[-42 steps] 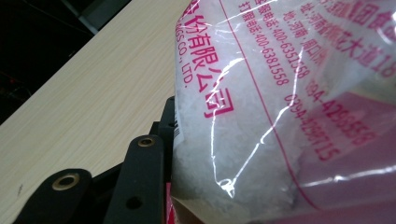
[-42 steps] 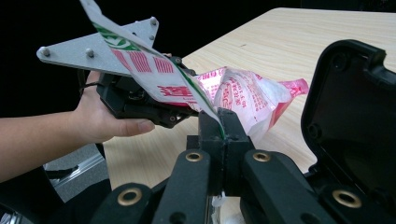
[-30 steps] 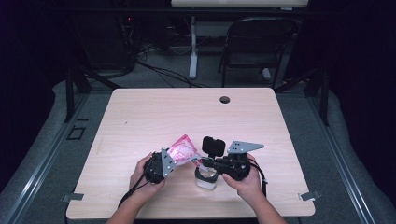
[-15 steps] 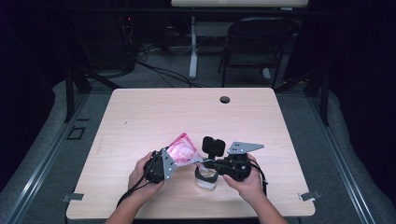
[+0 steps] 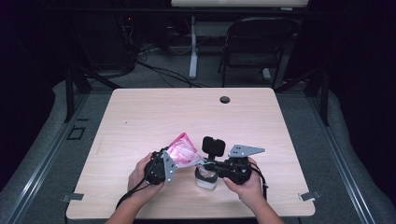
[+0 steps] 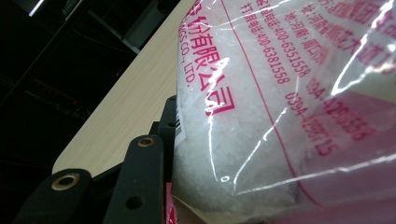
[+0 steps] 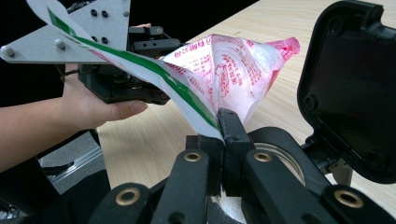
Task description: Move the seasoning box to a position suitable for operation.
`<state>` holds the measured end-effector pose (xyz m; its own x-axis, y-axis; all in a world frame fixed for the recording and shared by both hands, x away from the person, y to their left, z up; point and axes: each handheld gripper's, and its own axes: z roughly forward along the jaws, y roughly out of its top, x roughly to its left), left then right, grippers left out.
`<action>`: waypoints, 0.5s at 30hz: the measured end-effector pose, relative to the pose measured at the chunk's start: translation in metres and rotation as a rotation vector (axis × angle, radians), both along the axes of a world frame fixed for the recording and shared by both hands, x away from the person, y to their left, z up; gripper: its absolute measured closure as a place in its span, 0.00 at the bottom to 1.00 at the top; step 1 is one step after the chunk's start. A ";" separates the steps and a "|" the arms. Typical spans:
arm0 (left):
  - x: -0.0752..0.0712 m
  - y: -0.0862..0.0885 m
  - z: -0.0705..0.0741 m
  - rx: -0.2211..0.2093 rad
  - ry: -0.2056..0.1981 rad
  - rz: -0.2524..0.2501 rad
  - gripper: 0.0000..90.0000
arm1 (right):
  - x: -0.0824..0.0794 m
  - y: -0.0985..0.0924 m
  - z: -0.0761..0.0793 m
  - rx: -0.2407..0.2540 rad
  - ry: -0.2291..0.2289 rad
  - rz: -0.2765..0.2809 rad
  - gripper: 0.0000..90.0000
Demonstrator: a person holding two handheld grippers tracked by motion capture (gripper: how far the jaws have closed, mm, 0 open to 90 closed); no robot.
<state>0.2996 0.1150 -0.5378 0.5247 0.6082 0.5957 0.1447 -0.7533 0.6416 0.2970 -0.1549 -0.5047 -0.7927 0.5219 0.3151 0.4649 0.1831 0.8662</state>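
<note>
My left hand-held gripper (image 5: 164, 164) is clamping the fat end of the bag (image 5: 183, 152), its jaws pressing the plastic from either side; in the left gripper view the bag (image 6: 280, 107), packed with white crystals and printed in pink, is bulging against one black jaw. My right hand-held gripper (image 5: 211, 164) is pinching shut on the bag's flat edge: in the right gripper view I am seeing the two jaws meeting tight on the green-striped strip of the bag (image 7: 224, 70).

I am holding the bag stretched between the two grippers, above the near middle of the desk (image 5: 154, 112). From the high view its long axis is running left to right across the desk, with the full end at my left and the pinched edge pointing toward my right, tilting down to the jar (image 5: 206, 179). One corner of the bag is sticking up and away from me.

The jar is standing on the desk just below the right hand-held gripper, its mouth (image 7: 280, 161) showing right behind the jaws. A black lid (image 5: 214, 145) is standing up open just behind the jar, seen large at the right of the right gripper view (image 7: 350, 88).
</note>
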 end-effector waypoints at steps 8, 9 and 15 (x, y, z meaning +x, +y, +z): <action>-0.001 -0.001 0.002 0.014 -0.017 -0.001 0.72 | -0.001 -0.002 -0.002 0.000 0.003 -0.011 0.98; -0.001 -0.001 0.001 0.015 -0.018 -0.001 0.72 | -0.001 -0.003 -0.003 -0.004 0.004 -0.010 0.98; -0.002 -0.002 0.001 0.021 -0.031 0.001 0.72 | -0.002 -0.003 -0.004 -0.002 0.002 -0.013 0.98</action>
